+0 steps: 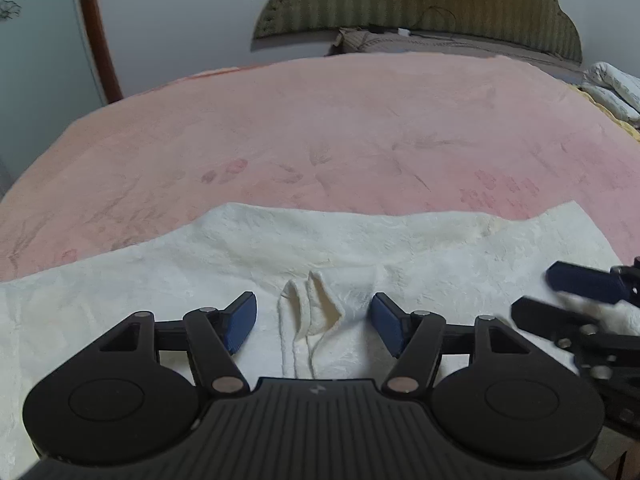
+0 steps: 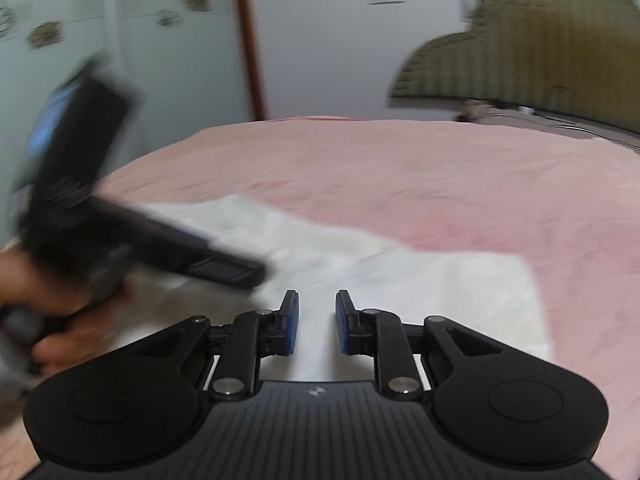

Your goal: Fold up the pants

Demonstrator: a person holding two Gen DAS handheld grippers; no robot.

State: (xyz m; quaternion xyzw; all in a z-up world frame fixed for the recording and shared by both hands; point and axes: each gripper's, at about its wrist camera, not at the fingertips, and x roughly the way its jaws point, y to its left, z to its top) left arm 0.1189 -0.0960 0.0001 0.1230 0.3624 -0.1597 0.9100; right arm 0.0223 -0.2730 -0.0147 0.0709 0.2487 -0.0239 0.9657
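- Pants (image 1: 360, 248), one white textured garment, lie flat across the lower half of the left wrist view on one pink bed (image 1: 320, 128); a small raised fold of the cloth with two pointed flaps sits low centre, between the blue pads.
- Left gripper (image 1: 314, 318) hovers low over that fold with its fingers spread wide, one pad on each side, holding nothing.
- To do this step well, I judge the left fingers should come down around the raised fold and close on the full thickness of the cloth, not a single layer, so the layers lift together.
- Right gripper (image 2: 317, 320), at the lower centre of its own view, has its fingers narrowly apart with white cloth showing in the gap; whether they pinch it I cannot tell. At the right edge of the left view, white fabric sits between its fingers.
- Both grippers should move together, keeping the edge taut, so that the fold lands straight.
- Count: two grippers, one pair of pants, one bed, one olive headboard (image 1: 420, 0) at the upper centre, and one person's hand (image 2: 60, 320), blurred, at the left of the right view.
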